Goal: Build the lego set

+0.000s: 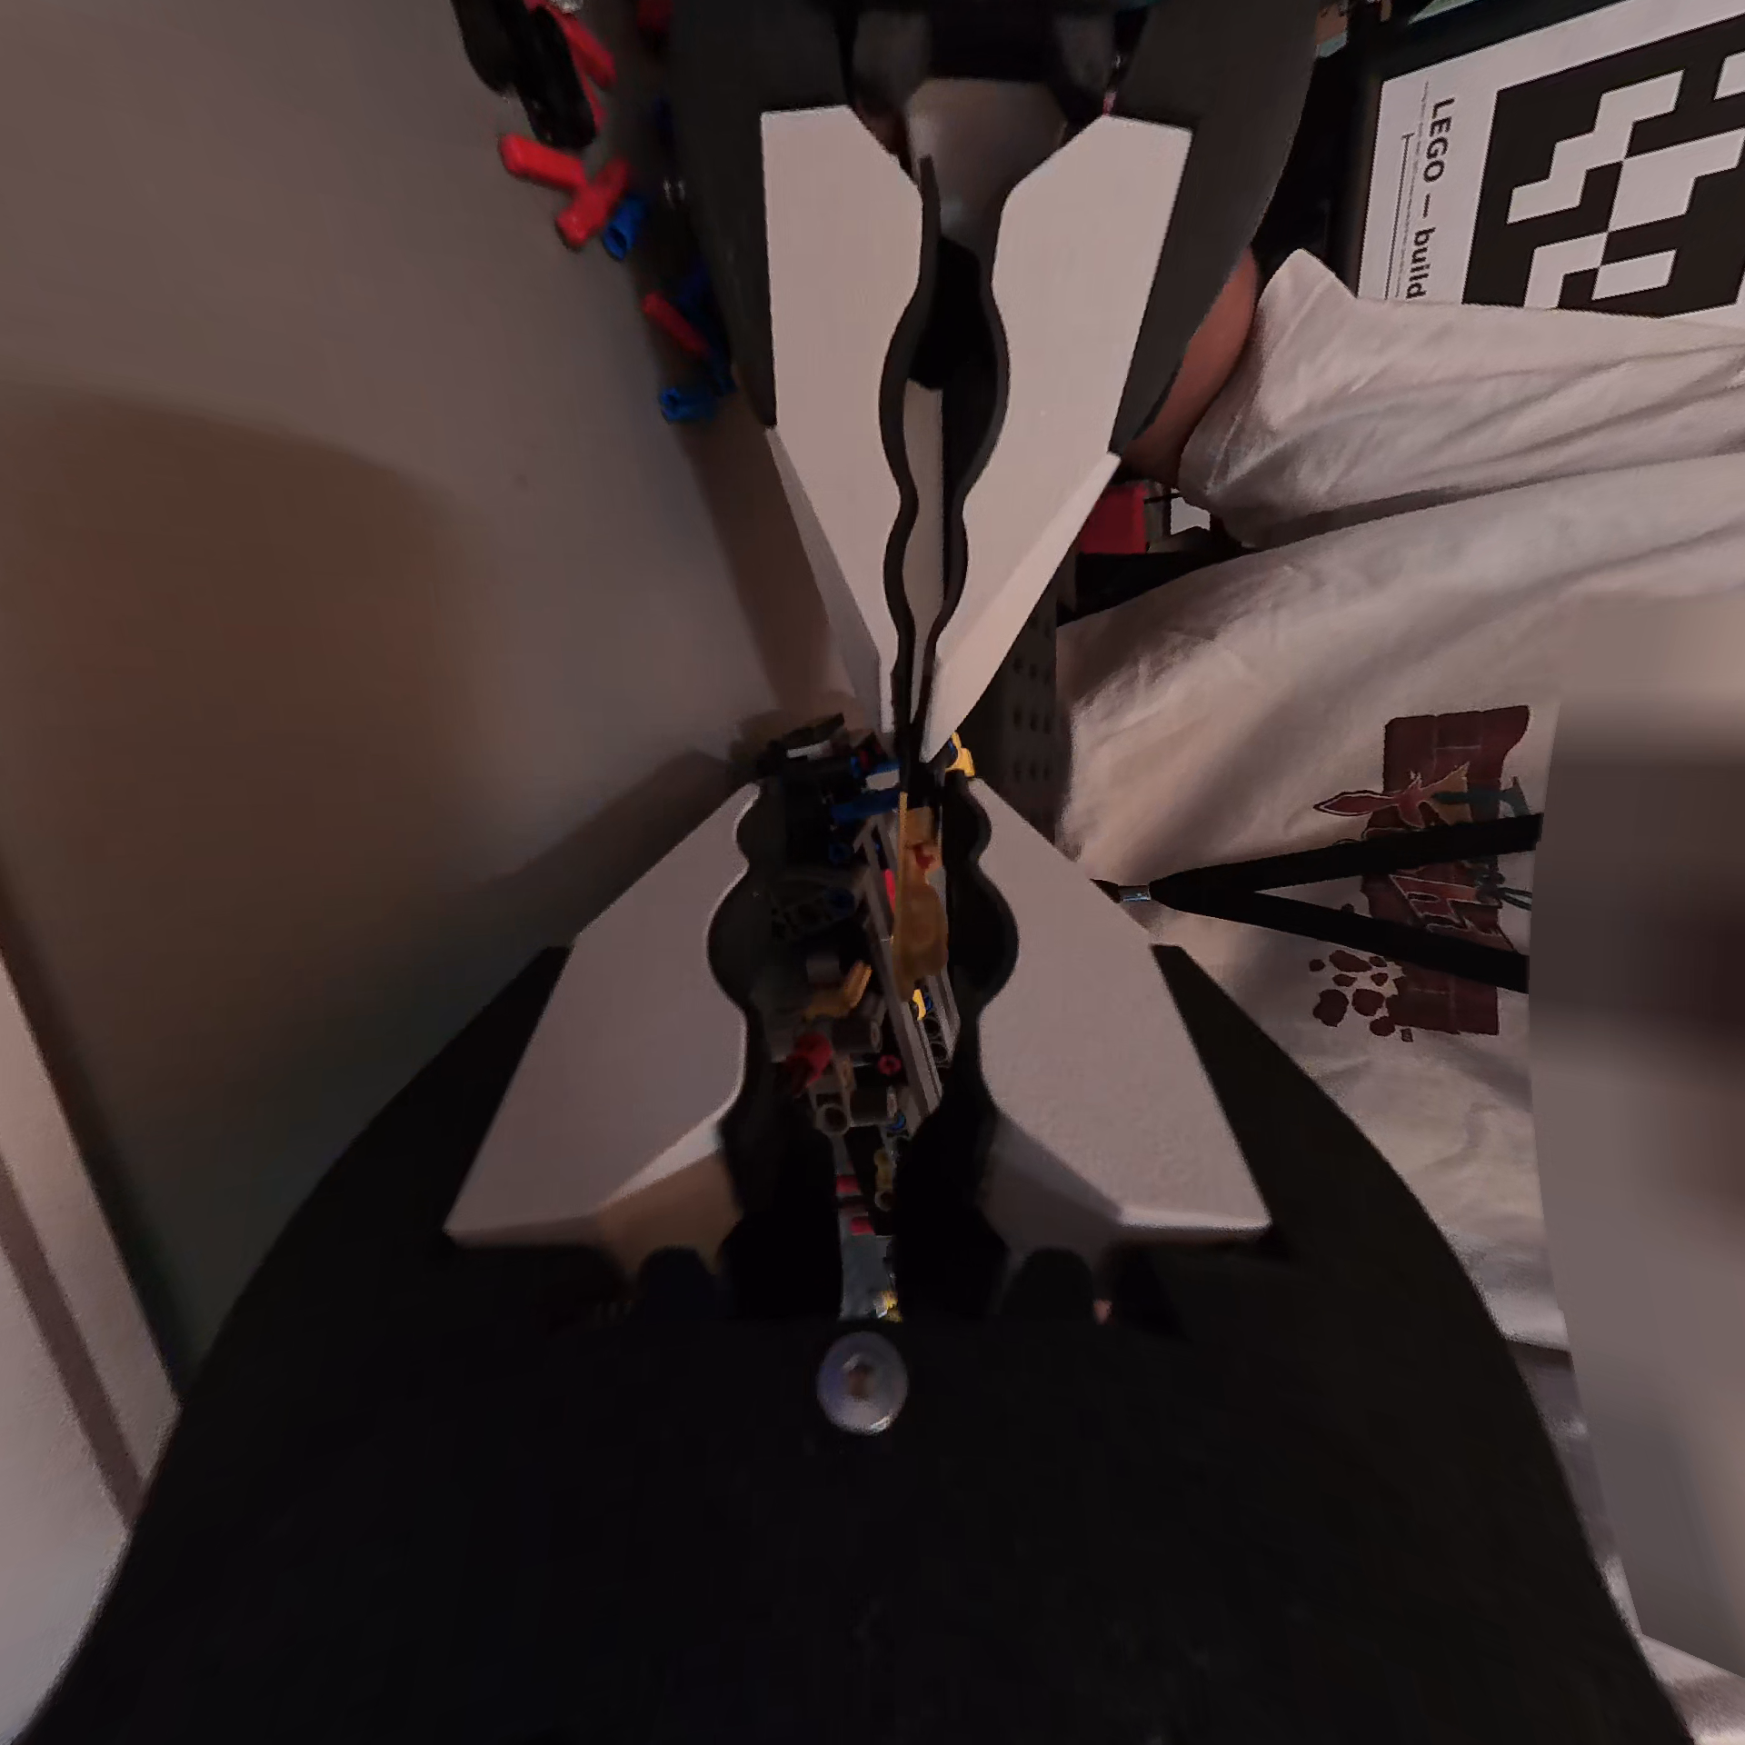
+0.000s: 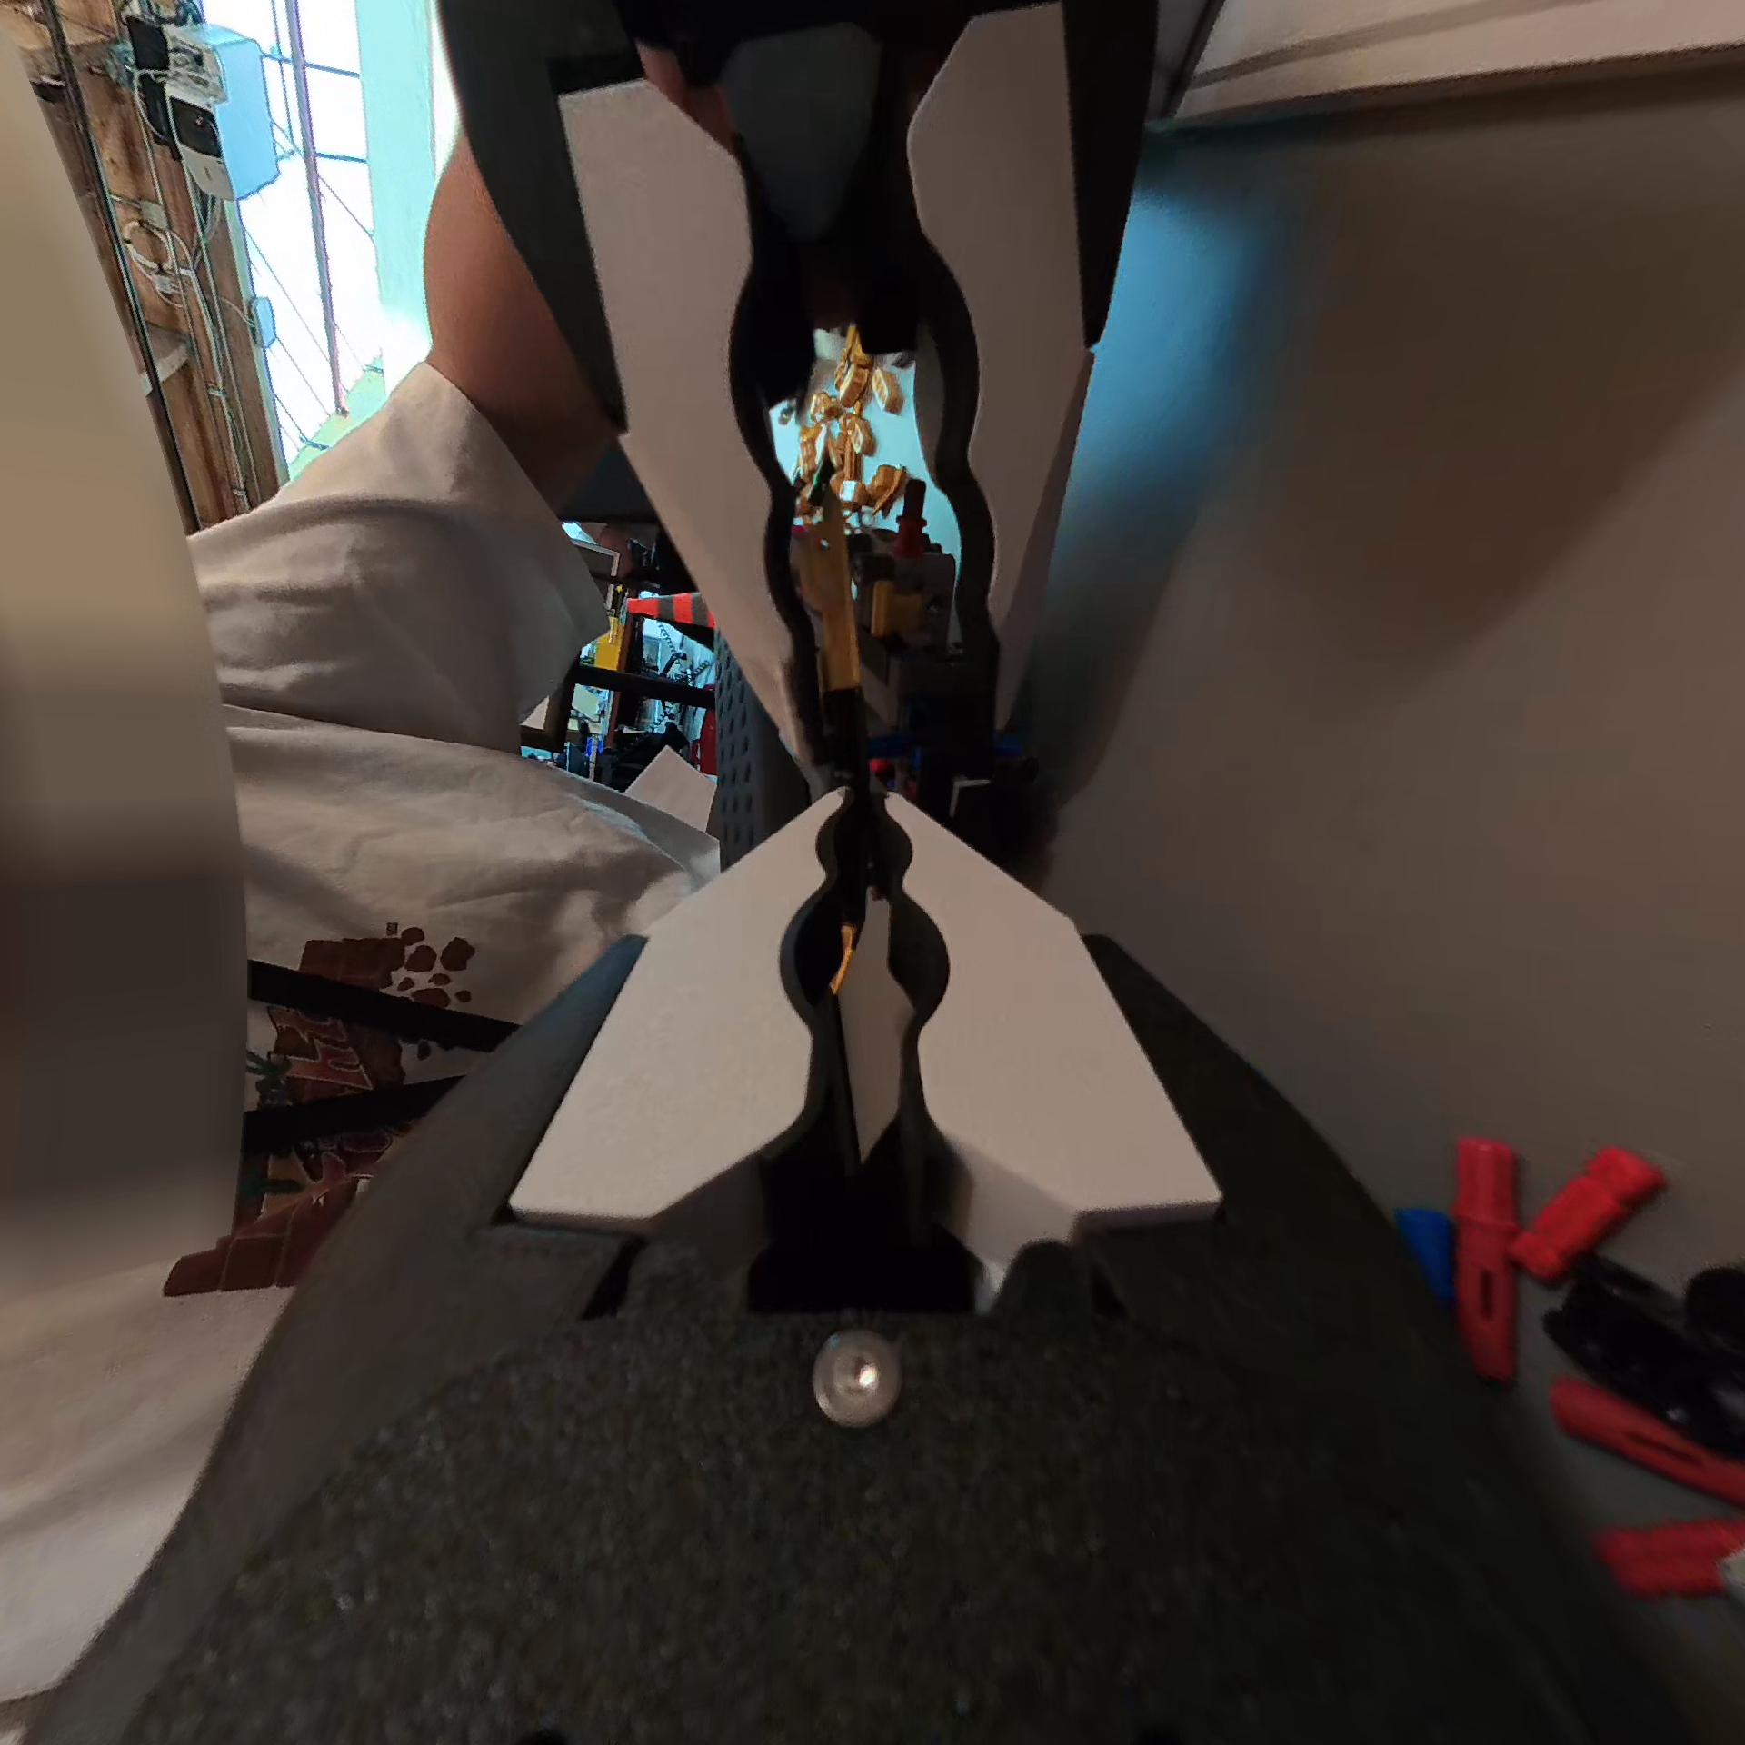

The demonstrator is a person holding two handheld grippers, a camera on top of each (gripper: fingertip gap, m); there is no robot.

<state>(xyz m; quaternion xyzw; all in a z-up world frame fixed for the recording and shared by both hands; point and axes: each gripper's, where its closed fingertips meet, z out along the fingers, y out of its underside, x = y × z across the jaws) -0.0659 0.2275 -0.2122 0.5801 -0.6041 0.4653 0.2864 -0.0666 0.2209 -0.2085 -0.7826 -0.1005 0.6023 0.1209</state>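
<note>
My left gripper is shut on a partly built lego model of grey beams with black, blue, red and yellow parts, held between its pads. My right gripper is shut on a thin black and yellow piece, and its tip is at the end of the model. The two grippers face each other tip to tip: the right gripper shows in the left wrist view, the left gripper in the right wrist view. How the thin piece meets the model is hidden by the fingertips.
Loose red and blue pins and black parts lie on the grey table; they also show in the right wrist view. A person in a white printed T-shirt is close behind. A sheet with a black-and-white marker stands nearby. Only a small space, under 4 cm, lies between the two pairs of fingers.
</note>
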